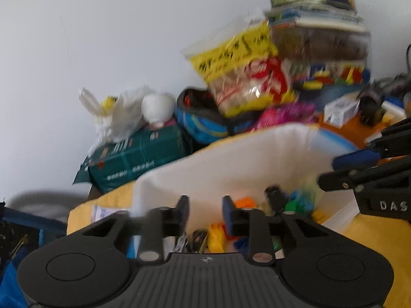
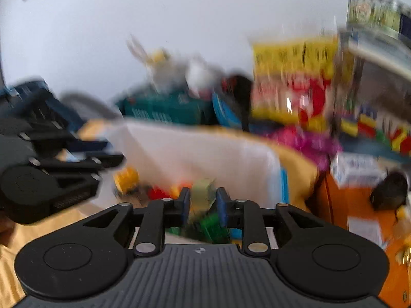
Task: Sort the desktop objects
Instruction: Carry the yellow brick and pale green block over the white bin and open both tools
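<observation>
Both the left tongs (image 1: 205, 211) and right tongs (image 2: 203, 206) hang part-open and grasping nothing above the white-lined bag (image 1: 231, 159), whose mouth gapes to collect the toy bricks (image 1: 217, 236) heaped inside (the 2 probably just released), amid tabletop clutter.

I can read only "DAS" in pale raised letters on the right gripper (image 1: 393, 205) body. Print on the yellow snack bag (image 1: 236, 59) & green box (image 1: 138, 159) is too blurred.
</observation>
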